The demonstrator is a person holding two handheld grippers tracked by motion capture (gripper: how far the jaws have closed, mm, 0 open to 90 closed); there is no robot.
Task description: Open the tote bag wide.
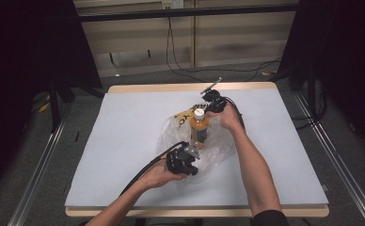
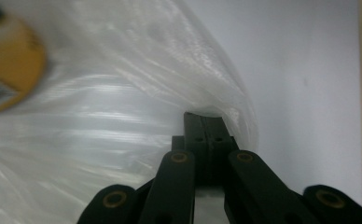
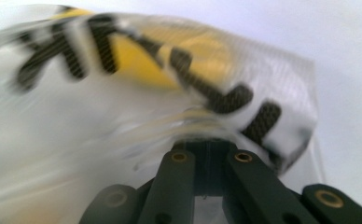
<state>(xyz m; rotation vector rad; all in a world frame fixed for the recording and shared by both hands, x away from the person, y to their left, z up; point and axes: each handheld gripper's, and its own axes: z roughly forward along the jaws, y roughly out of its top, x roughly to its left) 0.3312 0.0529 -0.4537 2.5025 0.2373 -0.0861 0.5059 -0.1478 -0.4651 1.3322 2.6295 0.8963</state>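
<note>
A clear plastic bag (image 1: 170, 128) with yellow and black print lies in the middle of the white-covered table (image 1: 124, 155). An orange bottle (image 1: 199, 128) with a white cap stands upright within the bag's folds. My left gripper (image 1: 194, 162) is at the bag's near edge; in the left gripper view its jaws (image 2: 203, 120) are shut on the clear film (image 2: 123, 93), with the blurred orange bottle (image 2: 11, 70) at upper left. My right gripper (image 1: 208, 108) is at the far side, beside the cap. Its jaws (image 3: 207, 145) are shut on the printed part of the bag (image 3: 137, 79).
The white sheet ends at a wooden table rim (image 1: 194, 87) at the far side. Metal rails (image 1: 39, 165) run along the floor on both sides. Dark curtains and cables (image 1: 180, 66) lie beyond the table. Both forearms reach in from the bottom edge.
</note>
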